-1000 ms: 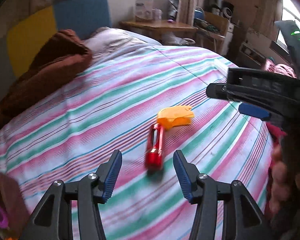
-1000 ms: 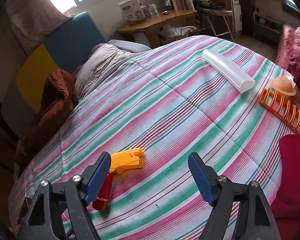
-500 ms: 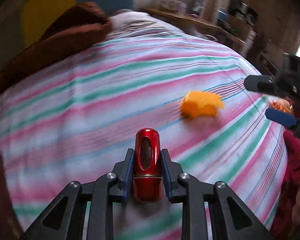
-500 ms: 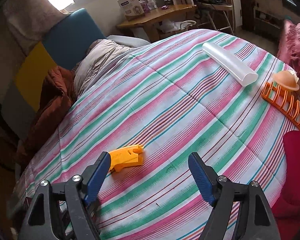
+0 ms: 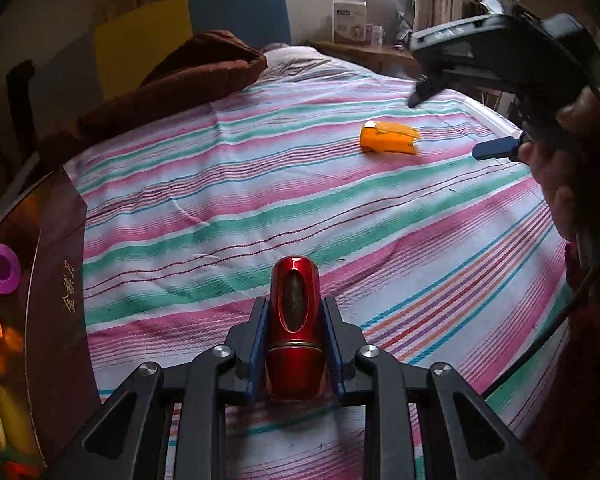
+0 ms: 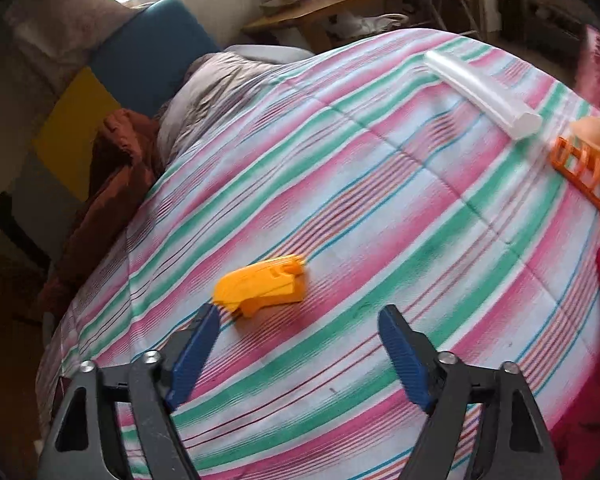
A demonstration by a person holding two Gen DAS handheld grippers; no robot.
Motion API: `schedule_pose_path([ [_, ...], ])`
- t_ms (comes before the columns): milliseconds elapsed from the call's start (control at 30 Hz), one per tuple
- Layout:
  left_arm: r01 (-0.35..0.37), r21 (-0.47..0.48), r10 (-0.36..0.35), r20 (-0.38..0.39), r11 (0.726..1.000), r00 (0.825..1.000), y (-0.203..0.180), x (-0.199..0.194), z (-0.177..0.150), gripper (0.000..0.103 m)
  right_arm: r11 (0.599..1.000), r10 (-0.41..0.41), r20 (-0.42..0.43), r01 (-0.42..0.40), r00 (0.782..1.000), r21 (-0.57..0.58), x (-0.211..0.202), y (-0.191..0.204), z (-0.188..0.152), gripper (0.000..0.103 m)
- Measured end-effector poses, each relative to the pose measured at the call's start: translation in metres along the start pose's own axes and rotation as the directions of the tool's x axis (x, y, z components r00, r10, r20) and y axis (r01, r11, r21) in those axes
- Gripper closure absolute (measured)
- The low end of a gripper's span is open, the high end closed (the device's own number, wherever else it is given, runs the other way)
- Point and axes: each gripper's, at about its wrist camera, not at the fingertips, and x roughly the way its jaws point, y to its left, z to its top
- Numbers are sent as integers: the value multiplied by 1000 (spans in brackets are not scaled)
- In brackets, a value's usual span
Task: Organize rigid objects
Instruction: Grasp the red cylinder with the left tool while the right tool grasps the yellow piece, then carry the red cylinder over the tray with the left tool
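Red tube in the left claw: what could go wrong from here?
1. The red tube is glossy and round, pinched only at its sides by the left claw; it might slip out.
2. The right claw, jaws opening, hangs just short of the yellow toy; closing there could nudge it away.

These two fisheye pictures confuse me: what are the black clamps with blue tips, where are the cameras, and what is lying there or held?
No robot: a person holds a two-finger gripper in each hand, with a camera on each looking along its fingers. In the left view, the left gripper is shut on a red metallic cylinder, beside a dark box of colourful toys. In the right view, the right gripper is opening, empty, near a yellow plastic piece on the striped bedspread. Farther off lie a translucent tube and an orange rack.
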Motion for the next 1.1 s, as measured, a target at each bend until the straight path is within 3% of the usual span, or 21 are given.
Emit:
schedule_pose_path([
  [167, 18, -1, -18, 34, 1000, 999, 2, 0, -3, 77, 991, -45, -6, 44, 999, -129, 15, 31, 8, 1],
  [333, 37, -12, -37, 51, 999, 998, 3, -2, -6, 77, 958, -166, -66, 145, 984, -248, 57, 54, 19, 1],
  [367, 36, -8, -36, 58, 999, 998, 3, -2, -8, 77, 951, -189, -71, 164, 979, -262, 64, 56, 19, 3],
  [400, 31, 0, -31, 66, 1000, 997, 1, -2, -9, 77, 944, -204, -81, 174, 976, -281, 69, 57, 19, 24],
  [433, 25, 5, -26, 71, 1000, 997, 0, -2, -9, 77, 929, -241, -97, 200, 966, -313, 76, 60, 16, 35],
  [467, 24, 7, -24, 73, 1000, 997, 0, -2, -10, 77, 912, -263, -72, 224, 962, -342, 75, 63, 14, 35],
  [567, 28, 6, -28, 81, 1000, 996, 0, -1, -10, 77, 885, -261, -81, 206, 962, -417, 72, 72, 1, 35],
  [767, 31, 8, -31, 71, 999, 997, 0, -2, -9, 78, 824, -198, -163, 74, 967, -562, 54, 96, -56, 35],
  [867, 34, -2, -34, 35, 999, 999, 1, -5, -5, 78, 793, -181, -124, 70, 976, -605, 45, 101, -81, 35],
  [967, 53, -28, -52, 20, 998, 998, 4, -17, -4, 78, 784, -169, -117, 61, 979, -618, 44, 101, -84, 35],
  [1100, 40, -12, -39, 70, 999, 997, 8, -49, -5, 78, 769, -142, -103, 45, 984, -638, 44, 100, -87, 35],
])
